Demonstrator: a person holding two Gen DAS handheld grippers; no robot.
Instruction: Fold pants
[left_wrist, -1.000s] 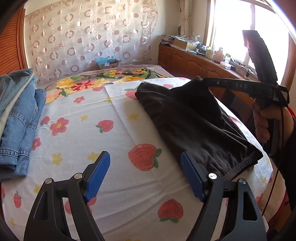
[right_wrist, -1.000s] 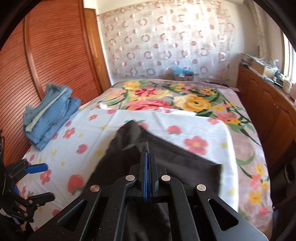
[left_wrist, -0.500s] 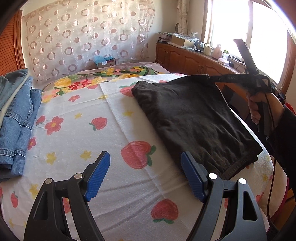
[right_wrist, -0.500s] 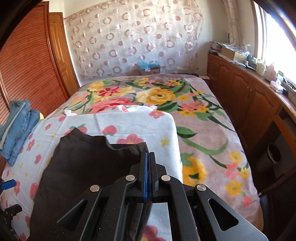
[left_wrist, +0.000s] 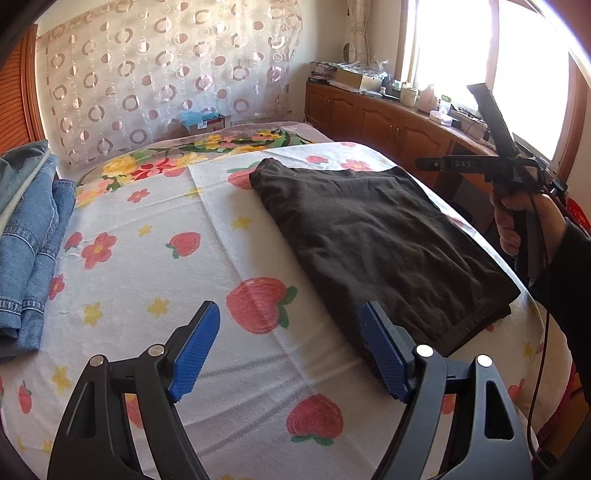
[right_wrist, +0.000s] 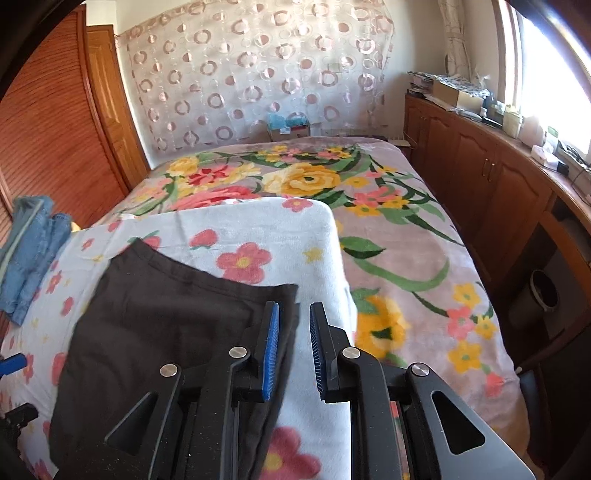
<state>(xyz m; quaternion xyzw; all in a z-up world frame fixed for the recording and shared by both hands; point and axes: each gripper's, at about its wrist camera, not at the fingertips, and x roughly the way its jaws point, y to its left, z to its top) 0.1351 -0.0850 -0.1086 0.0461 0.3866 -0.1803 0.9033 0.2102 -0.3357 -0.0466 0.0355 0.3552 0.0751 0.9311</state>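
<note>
The dark pants (left_wrist: 373, 236) are seen lying folded flat on the strawberry-print sheet (left_wrist: 155, 266) — the left gripper (left_wrist: 291, 350) is held wide apart and empty above the sheet, while the right gripper (right_wrist: 293, 350) is parted slightly, gripping nothing, over the pants' edge.

1. Daylight is pouring in through the window (left_wrist: 532, 66) on the right, blowing its panes out to white glare.
2. Sun is brightening the bed (left_wrist: 155, 266) and the patterned curtain (right_wrist: 258, 74), leaving soft shadows.
3. Fisheye distortion is bending straight lines toward the dark, vignetted corners.
4. The black pants (right_wrist: 155, 325) are looking slightly smeared in the right wrist view.
</note>
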